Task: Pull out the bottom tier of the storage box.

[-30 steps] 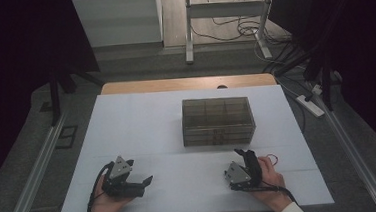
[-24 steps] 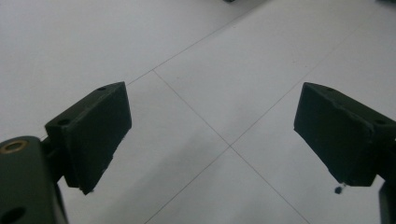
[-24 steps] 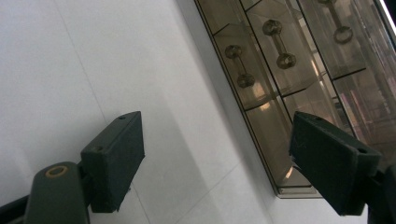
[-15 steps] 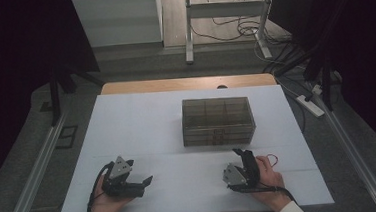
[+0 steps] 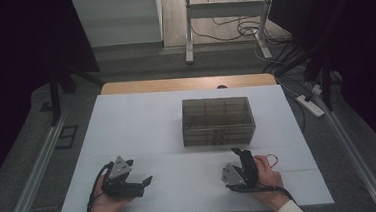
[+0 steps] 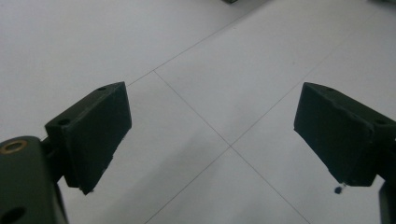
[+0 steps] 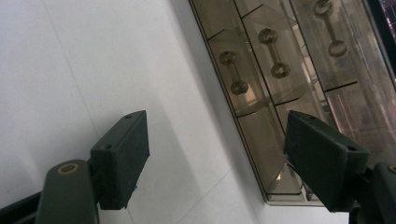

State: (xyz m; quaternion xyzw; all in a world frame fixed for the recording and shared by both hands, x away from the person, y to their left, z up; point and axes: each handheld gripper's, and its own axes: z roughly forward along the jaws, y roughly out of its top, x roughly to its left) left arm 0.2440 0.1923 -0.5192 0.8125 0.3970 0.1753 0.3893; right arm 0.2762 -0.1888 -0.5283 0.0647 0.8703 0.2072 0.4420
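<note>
A translucent brown drawer box (image 5: 217, 121) stands in the middle of the white table (image 5: 142, 124). In the right gripper view its front (image 7: 280, 70) shows small drawers with dumbbell-shaped handles, close ahead on the right. My left gripper (image 5: 142, 178) rests near the front left edge, held by a hand and pointing right. Its black pads (image 6: 98, 135) stand wide apart over the bare table, so my left gripper (image 6: 212, 135) is open and holds nothing. My right gripper (image 5: 240, 155) lies front right, pointing toward the box. Between the jaws of my right gripper (image 7: 217, 158), also open, is nothing.
The table's wooden far edge (image 5: 184, 83) lies behind the box. A power strip (image 5: 310, 105) and cables (image 5: 241, 29) are on the floor at the right and back. Metal rails (image 5: 35, 167) run along both sides of the table.
The right gripper has shifted slightly to the left. The left gripper and the box have stayed where they were.
</note>
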